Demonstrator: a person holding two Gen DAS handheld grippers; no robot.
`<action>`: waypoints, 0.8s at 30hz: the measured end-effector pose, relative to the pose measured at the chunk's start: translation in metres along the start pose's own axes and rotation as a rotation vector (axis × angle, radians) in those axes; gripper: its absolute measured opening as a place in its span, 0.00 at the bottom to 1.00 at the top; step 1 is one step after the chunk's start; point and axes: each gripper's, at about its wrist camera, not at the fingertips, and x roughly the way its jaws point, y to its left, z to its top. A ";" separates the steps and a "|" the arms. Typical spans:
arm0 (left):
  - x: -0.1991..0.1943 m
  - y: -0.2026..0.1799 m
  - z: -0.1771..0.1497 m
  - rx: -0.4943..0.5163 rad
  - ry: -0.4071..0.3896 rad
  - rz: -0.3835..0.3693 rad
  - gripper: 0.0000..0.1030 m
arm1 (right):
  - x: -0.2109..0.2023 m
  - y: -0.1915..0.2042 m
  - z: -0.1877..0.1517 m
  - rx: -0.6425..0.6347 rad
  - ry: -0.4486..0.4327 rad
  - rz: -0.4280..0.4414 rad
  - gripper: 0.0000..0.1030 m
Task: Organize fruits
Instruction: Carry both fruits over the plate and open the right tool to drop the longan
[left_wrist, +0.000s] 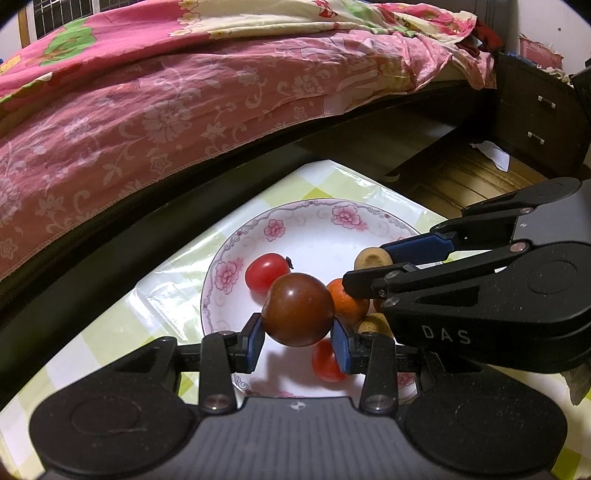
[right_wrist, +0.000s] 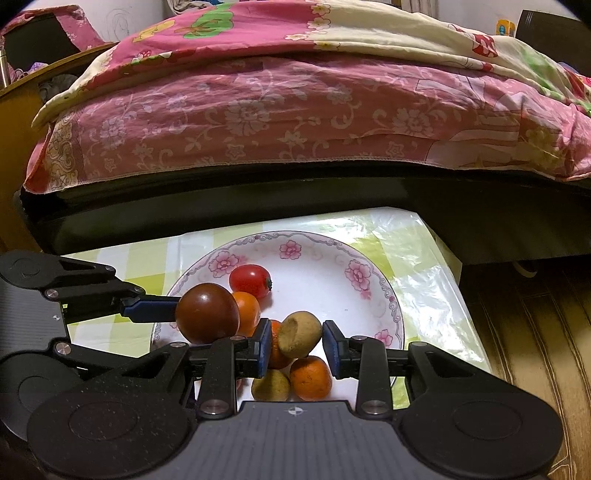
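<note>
A white plate with pink flowers (left_wrist: 314, 229) (right_wrist: 373, 295) sits on a green-checked table. My left gripper (left_wrist: 297, 341) is shut on a dark red-brown tomato (left_wrist: 297, 309) (right_wrist: 207, 313), held just above the plate. My right gripper (right_wrist: 293, 345) is shut on a tan kiwi-like fruit (right_wrist: 300, 334) (left_wrist: 371, 257), also above the plate. On the plate lie a red cherry tomato (left_wrist: 266, 271) (right_wrist: 249, 280), another red one (left_wrist: 324, 363), oranges (left_wrist: 347, 301) (right_wrist: 311, 376) and a second tan fruit (right_wrist: 270, 386).
A bed with a pink floral cover (left_wrist: 155, 110) (right_wrist: 295, 110) runs close along the far side of the table. A dark drawer cabinet (left_wrist: 535, 110) stands at the right. Wooden floor (right_wrist: 535, 332) lies right of the table's edge.
</note>
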 end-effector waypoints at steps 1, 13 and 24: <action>0.000 0.000 0.000 0.000 0.000 -0.001 0.46 | 0.000 0.000 0.000 0.000 0.000 -0.001 0.28; 0.001 -0.001 0.001 -0.004 0.002 -0.001 0.46 | 0.000 -0.001 0.000 0.001 -0.004 -0.004 0.27; 0.000 0.001 0.001 -0.010 0.002 0.001 0.46 | 0.001 -0.003 0.000 0.002 -0.006 -0.005 0.27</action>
